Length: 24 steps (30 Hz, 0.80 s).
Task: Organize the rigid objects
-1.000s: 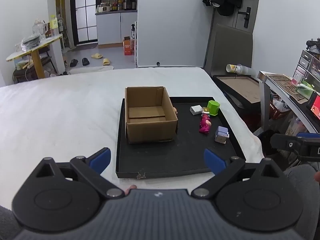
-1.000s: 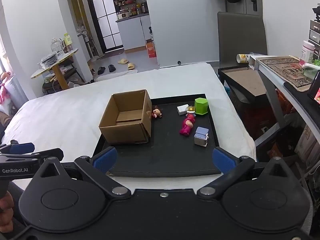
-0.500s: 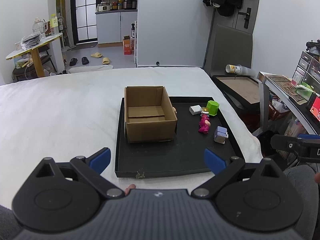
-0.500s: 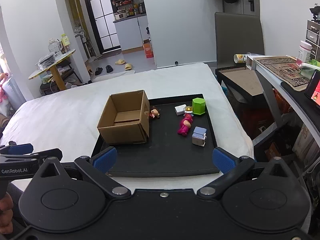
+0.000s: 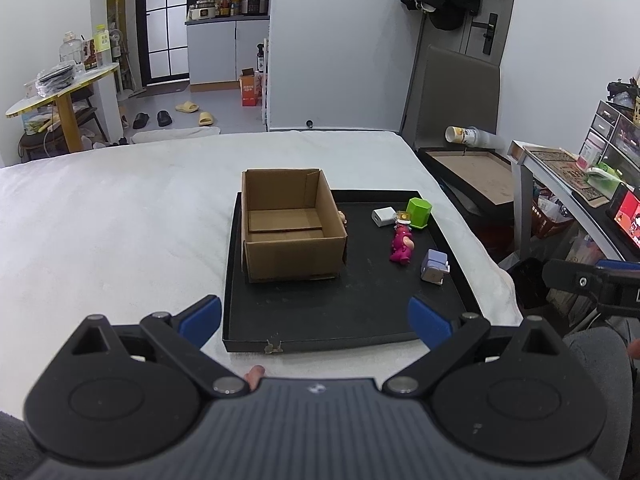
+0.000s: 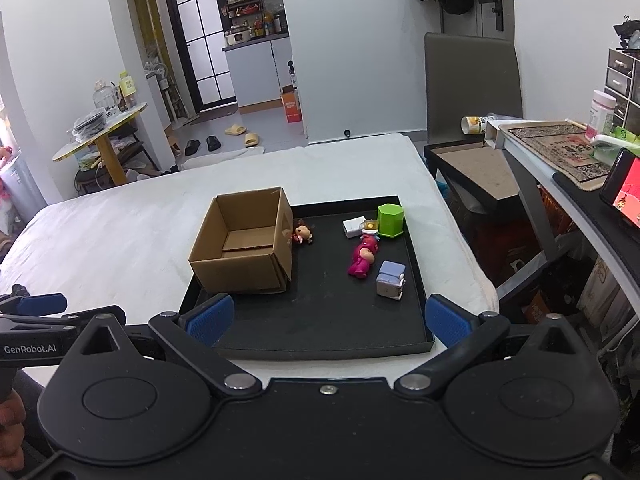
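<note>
A black tray (image 5: pixel 348 320) (image 6: pixel 320 332) lies on the white bed. An open, empty cardboard box (image 5: pixel 290 226) (image 6: pixel 244 240) stands on its left half. To the right lie a pink figure (image 5: pixel 402 245) (image 6: pixel 363 258), a green hexagonal container (image 5: pixel 419 212) (image 6: pixel 391 220), a white block (image 5: pixel 383 216) (image 6: pixel 353 227) and a pale blue cube (image 5: pixel 434 266) (image 6: pixel 391 280). A small doll (image 6: pixel 303 234) leans by the box's right wall. My left gripper (image 5: pixel 314 318) and right gripper (image 6: pixel 326 320) are both open and empty, in front of the tray's near edge.
The white bed (image 5: pixel 120 216) stretches left and behind the tray. A dark side table (image 6: pixel 472 168) and chair (image 6: pixel 468 76) stand right of the bed. A desk (image 6: pixel 560 148) with a phone runs along the right. A yellow-legged table (image 5: pixel 60 96) stands far left.
Both grippers have drawn back slightly from the tray and the views have shifted a little. Nothing on the tray has moved.
</note>
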Tool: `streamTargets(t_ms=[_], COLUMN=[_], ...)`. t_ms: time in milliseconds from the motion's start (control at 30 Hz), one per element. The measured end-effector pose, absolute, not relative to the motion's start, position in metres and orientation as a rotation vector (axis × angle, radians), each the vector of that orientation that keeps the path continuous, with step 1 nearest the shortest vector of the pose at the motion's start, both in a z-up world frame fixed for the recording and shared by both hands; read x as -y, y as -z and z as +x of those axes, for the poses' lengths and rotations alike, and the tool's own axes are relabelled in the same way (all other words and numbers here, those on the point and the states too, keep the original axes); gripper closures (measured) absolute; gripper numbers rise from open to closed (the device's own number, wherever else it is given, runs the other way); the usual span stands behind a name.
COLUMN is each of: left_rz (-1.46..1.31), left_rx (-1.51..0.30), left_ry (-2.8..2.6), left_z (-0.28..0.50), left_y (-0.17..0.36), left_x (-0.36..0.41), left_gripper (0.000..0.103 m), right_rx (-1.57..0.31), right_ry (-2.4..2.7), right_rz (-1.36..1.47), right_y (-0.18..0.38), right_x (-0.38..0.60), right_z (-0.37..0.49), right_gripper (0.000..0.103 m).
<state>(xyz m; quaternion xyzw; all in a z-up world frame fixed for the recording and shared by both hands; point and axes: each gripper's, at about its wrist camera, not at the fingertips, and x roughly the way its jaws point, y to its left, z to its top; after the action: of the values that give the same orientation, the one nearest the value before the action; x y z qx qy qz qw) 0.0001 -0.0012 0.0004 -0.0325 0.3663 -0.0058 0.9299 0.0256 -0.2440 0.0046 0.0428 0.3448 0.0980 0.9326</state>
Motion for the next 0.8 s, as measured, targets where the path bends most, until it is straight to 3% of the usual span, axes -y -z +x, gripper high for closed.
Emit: streamTargets(t_ms=[800], left_rz=[-0.079], left_rx=[-0.753], left_ry=[0.012], left_z=[0.0003], left_y=[-0.0018], left_x=[-0.0005], left_gripper=[0.004], right_rx=[-0.714], right_ry=[-0.197], right_rz=[0.074], right_y=[-0.002], right_x=[0.2417], right_z=[0.0251], right_gripper=[0.0])
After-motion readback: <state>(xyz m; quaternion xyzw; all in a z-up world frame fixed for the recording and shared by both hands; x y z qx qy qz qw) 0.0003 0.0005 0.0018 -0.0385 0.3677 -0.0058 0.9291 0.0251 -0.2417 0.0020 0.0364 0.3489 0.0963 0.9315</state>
